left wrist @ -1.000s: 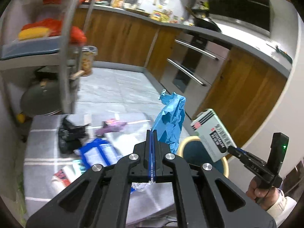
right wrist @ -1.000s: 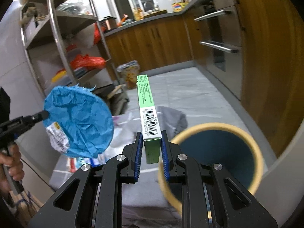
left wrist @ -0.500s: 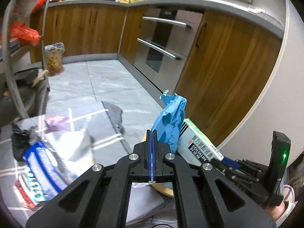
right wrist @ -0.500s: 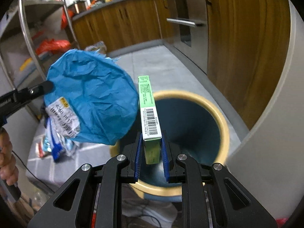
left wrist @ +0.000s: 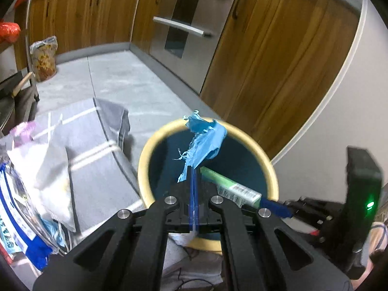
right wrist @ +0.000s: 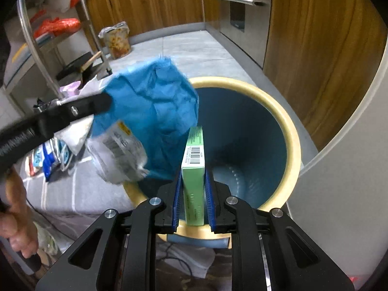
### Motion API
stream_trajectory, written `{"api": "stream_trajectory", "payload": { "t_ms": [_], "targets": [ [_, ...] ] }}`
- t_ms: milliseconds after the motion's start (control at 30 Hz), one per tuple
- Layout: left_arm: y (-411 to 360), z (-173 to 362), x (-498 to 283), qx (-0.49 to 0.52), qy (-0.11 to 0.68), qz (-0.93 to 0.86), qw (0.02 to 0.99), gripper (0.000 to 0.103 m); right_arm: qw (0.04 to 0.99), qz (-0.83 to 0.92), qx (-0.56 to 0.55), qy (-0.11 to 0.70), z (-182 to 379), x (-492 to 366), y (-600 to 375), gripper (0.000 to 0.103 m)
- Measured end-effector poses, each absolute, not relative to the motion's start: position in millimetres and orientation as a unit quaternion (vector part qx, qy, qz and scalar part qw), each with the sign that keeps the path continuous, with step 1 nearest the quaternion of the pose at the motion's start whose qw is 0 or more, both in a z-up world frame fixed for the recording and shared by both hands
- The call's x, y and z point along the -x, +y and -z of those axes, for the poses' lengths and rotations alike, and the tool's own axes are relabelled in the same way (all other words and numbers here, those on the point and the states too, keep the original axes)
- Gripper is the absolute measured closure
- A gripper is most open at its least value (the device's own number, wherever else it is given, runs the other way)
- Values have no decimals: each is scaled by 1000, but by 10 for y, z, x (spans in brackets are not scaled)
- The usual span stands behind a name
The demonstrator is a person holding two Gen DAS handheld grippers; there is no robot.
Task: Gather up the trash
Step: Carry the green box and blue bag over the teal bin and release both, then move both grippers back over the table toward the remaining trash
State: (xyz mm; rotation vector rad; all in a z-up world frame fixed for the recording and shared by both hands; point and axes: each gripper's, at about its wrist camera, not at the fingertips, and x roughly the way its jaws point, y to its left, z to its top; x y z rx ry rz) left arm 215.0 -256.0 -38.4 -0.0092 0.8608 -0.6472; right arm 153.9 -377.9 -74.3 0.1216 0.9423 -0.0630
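Observation:
A round bin (left wrist: 271, 167) (right wrist: 286, 121) with a cream rim and dark blue inside stands on the floor below both grippers. My left gripper (left wrist: 194, 179) (right wrist: 106, 100) is shut on a crumpled blue wrapper (left wrist: 206, 140) (right wrist: 155, 104) that hangs over the bin's opening; a white label shows on its lower side. My right gripper (right wrist: 192, 184) (left wrist: 274, 205) is shut on a narrow green box (right wrist: 194, 160) (left wrist: 230, 189) with a barcode, held over the near edge of the bin's mouth. The wrapper and the box are close side by side.
Several loose wrappers and bags (left wrist: 36, 174) (right wrist: 55, 150) lie on a grey striped mat (left wrist: 97, 160) to the left of the bin. Wooden cabinets (left wrist: 271, 68) and an oven (left wrist: 184, 24) line the right side. A metal shelf rack (right wrist: 36, 41) stands at the left.
Both grippers have sunk toward the bin. The left one swung right with the blue wrapper until it hangs over the opening; the green box tipped down over the rim.

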Motion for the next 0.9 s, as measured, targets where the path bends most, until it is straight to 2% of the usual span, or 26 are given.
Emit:
{"api": "stream_trajectory", "payload": {
  "t_ms": [200,267,400,467,567,700,767,900],
  "targets": [
    [-2434,488,-2181,11,427,296,854,99,886,34,-75,456,781,-1591,-3819,83],
    [-2397,481,-2170,13,428,295,854,91,885,35,-80,458,810,-1612,-3836,83],
    [-2315,448,-2148,20,427,293,855,85,881,41,-93,462,863,-1658,-3876,83],
    [-2256,419,-2132,26,426,292,856,74,881,40,-99,461,866,-1659,-3888,82],
    [-2146,361,-2116,38,423,285,859,62,883,42,-102,455,844,-1658,-3879,73],
    [-2031,281,-2079,34,413,279,866,59,889,36,-110,443,796,-1650,-3858,65],
    [-1985,250,-2057,28,408,275,870,50,891,32,-113,440,769,-1649,-3846,62],
    [-1856,199,-2009,14,397,265,878,47,895,27,-116,431,715,-1628,-3822,58]
  ]
}}
